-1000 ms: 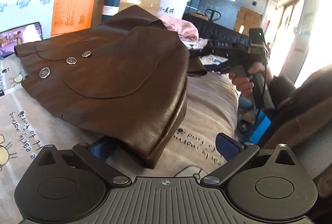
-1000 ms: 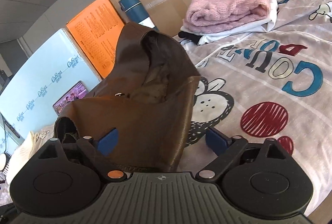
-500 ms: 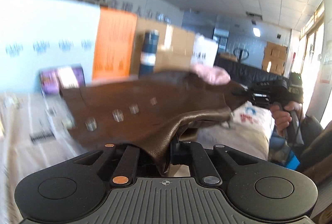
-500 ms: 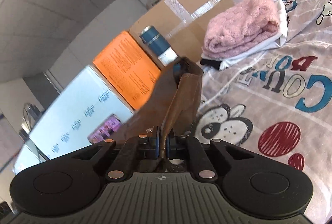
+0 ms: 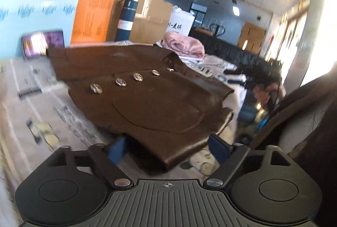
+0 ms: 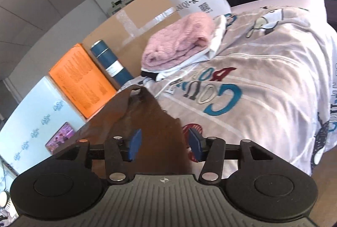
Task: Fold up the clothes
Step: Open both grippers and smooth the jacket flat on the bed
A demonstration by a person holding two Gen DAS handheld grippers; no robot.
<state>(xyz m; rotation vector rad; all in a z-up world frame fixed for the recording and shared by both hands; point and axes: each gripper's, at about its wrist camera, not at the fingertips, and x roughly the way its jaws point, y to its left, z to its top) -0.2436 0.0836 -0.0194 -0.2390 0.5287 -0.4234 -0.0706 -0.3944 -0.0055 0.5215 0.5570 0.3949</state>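
A brown leather jacket [image 5: 147,96] with several silver buttons lies folded flat on the printed bedspread [image 5: 31,117]. My left gripper [image 5: 168,148] is open, its blue pads either side of the jacket's near corner, not gripping it. In the right wrist view my right gripper [image 6: 165,146] is open, with the jacket's collar end [image 6: 147,121] lying between its blue pads. The right gripper and the hand holding it also show in the left wrist view [image 5: 259,77], beyond the jacket's far right edge.
A folded pink sweater [image 6: 179,41] on white clothes sits at the back of the bed. Behind it stand a cardboard box [image 6: 134,24], a blue cylinder [image 6: 111,62], an orange panel [image 6: 80,77] and a white bag [image 6: 195,1]. The bedspread [image 6: 263,88] spreads right.
Half a second ago both grippers were shut on the jacket and held it up. Now both are open and the jacket lies flat on the bed.
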